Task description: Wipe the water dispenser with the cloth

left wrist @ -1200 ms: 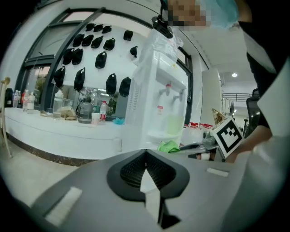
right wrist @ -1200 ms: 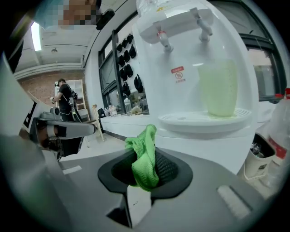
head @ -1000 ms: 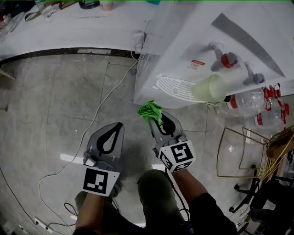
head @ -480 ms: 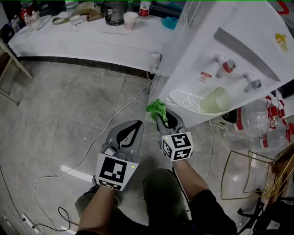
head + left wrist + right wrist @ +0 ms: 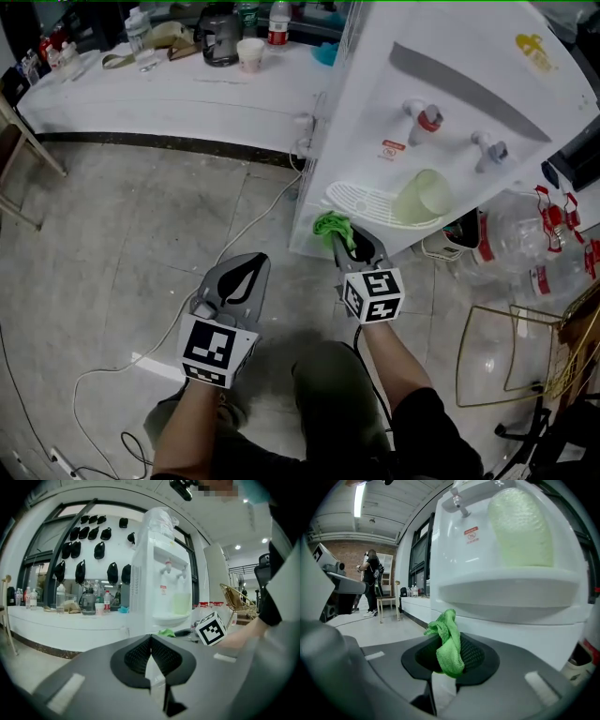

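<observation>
The white water dispenser stands at the upper right of the head view, with two taps and a pale green cup on its drip tray. My right gripper is shut on a bunched green cloth, held just below the tray's left front edge. In the right gripper view the cloth sticks up between the closed jaws, with the dispenser close ahead. My left gripper hangs lower left over the floor, shut and empty; its jaws meet in the left gripper view.
A white counter with bottles and cups runs along the back left. A white cable trails over the grey floor. Water bottles and a wire-frame chair stand at the right.
The right gripper with the cloth has closed in on the dispenser's drip tray. The left gripper has dropped slightly back and left. The head view has shifted.
</observation>
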A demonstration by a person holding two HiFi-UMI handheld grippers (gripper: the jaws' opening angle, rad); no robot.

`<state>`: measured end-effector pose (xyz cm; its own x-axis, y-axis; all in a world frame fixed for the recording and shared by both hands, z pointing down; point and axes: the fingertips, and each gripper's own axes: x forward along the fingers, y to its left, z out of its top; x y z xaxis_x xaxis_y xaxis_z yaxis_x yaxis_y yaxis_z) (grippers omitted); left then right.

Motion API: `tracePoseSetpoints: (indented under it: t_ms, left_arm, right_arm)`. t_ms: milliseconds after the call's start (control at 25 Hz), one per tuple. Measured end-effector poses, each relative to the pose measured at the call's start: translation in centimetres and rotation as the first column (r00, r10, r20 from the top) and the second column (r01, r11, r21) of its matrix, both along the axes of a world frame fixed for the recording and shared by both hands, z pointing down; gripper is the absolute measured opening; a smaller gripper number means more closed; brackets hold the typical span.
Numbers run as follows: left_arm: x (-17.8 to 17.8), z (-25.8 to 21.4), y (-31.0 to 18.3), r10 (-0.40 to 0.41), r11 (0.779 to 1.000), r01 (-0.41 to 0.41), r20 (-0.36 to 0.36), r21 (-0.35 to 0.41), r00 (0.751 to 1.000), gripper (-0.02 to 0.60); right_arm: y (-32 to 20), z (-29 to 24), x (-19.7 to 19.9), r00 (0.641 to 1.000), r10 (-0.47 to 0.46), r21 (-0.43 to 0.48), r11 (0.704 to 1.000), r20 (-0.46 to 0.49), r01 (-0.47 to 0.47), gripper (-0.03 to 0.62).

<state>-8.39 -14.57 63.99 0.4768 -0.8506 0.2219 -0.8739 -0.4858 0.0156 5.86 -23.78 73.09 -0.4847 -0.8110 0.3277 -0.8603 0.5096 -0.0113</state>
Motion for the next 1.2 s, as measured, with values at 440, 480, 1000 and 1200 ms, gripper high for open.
tracePoseSetpoints:
  t_ms: [440, 480, 1000, 1200]
  left_arm:
    - [2.8, 0.4, -0.1, 0.099, 0.995, -0.100, 0.017, 0.021, 0.995, 0.003]
    - [2.9, 0.4, -0.1, 0.108, 0.994, -0.109, 0.022, 0.024, 0.994, 0.003]
    - [-1.3, -0.1, 0.9, 0.073, 0.997, -0.073, 0.012, -0.021, 0.997, 0.002]
    - [-1.9, -0.1, 1.3, 0.080, 0.997, -0.079, 0.024, -0.021, 0.997, 0.002]
  right_arm:
    - [0.5, -0.3, 15.8, 0.970, 0.224, 0.019, 0.975, -0.092, -0.223, 0.097]
    - [0.5, -0.4, 16.8, 0.966, 0.239, 0.021, 0.971, -0.098, -0.238, 0.098]
    - [3.2, 1.3, 19.0, 0.943, 0.317, -0.010, 0.947, -0.097, -0.320, 0.095]
    - [4.7, 3.5, 7.9, 0.998, 0.045, -0.049, 0.998, -0.051, -0.047, 0.095]
